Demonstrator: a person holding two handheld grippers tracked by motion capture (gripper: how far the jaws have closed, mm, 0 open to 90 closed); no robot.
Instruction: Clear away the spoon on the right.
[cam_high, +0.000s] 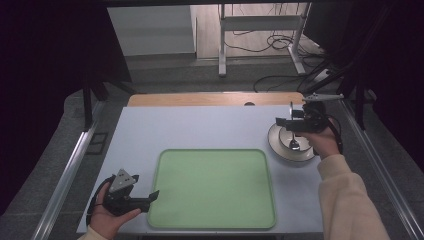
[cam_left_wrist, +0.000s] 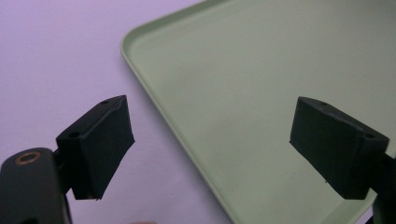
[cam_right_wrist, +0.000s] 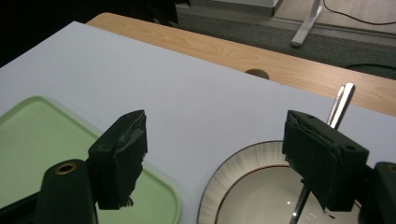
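The tabletop (cam_high: 200, 127) lay under a pale lilac sheet, with a strip of bare wood showing along its far edge, beyond both claws. The green tray (cam_high: 212, 187) took up the middle of it, empty, and I took that to be where things were meant to end up, since it sat squarely between the two hands.

The left claw (cam_high: 150, 197) rested low at the near left corner, its jaws spread wide and pinching nothing. The tray's rounded corner (cam_left_wrist: 133, 39) ran just ahead of it and between its jaws, so it seemed parked there as a waiting hand rather than a working one.

The right claw (cam_high: 290, 124) hung over the white plate (cam_high: 280, 147), which sat just off the tray's far right corner. Its jaws were also spread and empty. The plate's ribbed rim (cam_right_wrist: 233, 168) lay directly below and between them. A metal spoon (cam_high: 294, 142) rested in the plate, its handle (cam_right_wrist: 341, 105) rising past the right-hand jaw and leaning over the far rim. From the gripper's own camera the handle looked close beside that jaw, though I could not tell if they touched. My guess was that the hand was poised there to take the spoon or the plate.
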